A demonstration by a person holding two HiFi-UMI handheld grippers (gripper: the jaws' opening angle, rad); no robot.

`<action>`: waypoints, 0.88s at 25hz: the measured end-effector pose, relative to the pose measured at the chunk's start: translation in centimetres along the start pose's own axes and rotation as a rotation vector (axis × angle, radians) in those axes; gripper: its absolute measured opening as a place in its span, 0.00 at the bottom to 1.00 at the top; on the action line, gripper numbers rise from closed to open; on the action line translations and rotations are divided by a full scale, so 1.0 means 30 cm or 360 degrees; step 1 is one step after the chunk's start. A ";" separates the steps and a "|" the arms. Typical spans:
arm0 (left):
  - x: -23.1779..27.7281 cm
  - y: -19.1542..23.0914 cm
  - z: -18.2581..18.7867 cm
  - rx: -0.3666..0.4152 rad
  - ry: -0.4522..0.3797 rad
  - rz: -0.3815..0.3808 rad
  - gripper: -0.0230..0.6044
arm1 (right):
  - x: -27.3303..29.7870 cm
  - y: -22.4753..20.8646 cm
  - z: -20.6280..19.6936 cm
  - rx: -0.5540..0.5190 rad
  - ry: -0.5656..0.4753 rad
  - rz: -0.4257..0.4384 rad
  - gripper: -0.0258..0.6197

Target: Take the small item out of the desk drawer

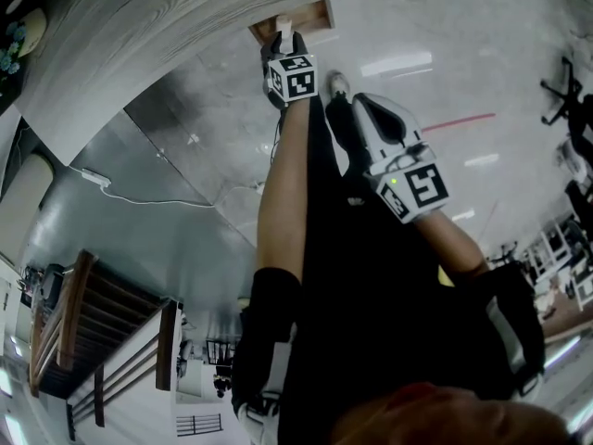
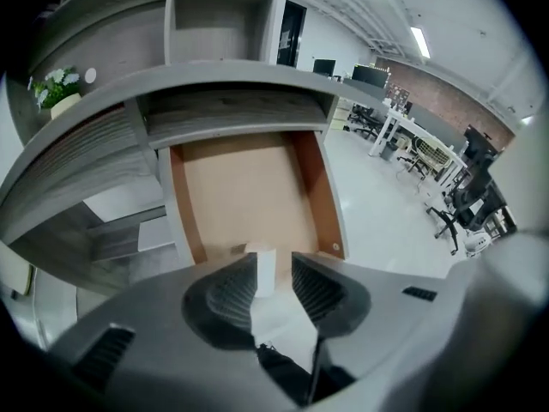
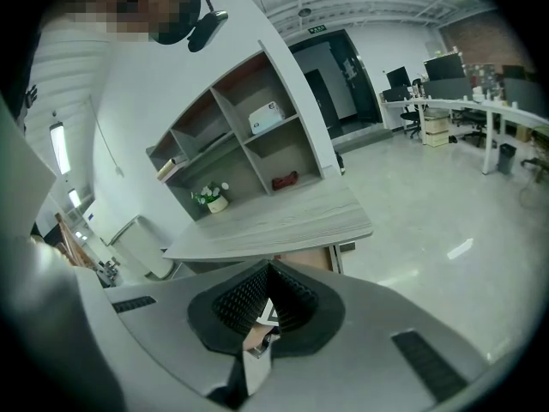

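Note:
The desk drawer [image 2: 249, 187] stands pulled out under the grey desktop [image 2: 223, 84], its brown bottom bare apart from one small white item [image 2: 262, 269] upright near the front. My left gripper [image 2: 274, 263] points down into the drawer, open, with the item in the gap between its ribbed pads; the item stands close to the left pad. In the head view the left gripper [image 1: 283, 35] reaches into the drawer [image 1: 315, 15] at the white item [image 1: 285, 23]. My right gripper [image 1: 337, 85] hangs just beside it over the floor, shut and empty [image 3: 268, 270].
A shelf unit with a potted plant [image 3: 212, 197] stands on the desk. A white cable and power strip [image 1: 95, 178] lie on the glossy floor beside the desk. Office chairs and white desks [image 2: 412, 144] stand further off to the right.

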State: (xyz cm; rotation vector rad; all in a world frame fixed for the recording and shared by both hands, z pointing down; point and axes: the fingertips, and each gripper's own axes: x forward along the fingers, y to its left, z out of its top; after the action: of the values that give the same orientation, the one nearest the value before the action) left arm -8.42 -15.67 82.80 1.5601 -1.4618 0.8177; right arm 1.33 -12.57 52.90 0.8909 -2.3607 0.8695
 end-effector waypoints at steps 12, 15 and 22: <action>0.098 0.030 -0.042 0.0029 0.0099 0.0060 0.27 | 0.004 -0.029 -0.058 0.0041 0.0056 -0.0023 0.04; 0.118 0.047 -0.049 0.0001 0.0123 0.0076 0.28 | 0.011 -0.035 -0.067 0.0032 0.0066 -0.0024 0.04; 0.155 0.054 -0.060 0.0005 0.0162 0.0079 0.30 | 0.014 -0.060 -0.093 0.0054 0.0096 -0.0043 0.04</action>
State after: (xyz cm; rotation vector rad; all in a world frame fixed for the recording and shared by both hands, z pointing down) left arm -9.35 -16.15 87.93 1.4682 -1.4306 0.9156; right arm 2.87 -11.85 55.78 0.8957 -2.2839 0.9152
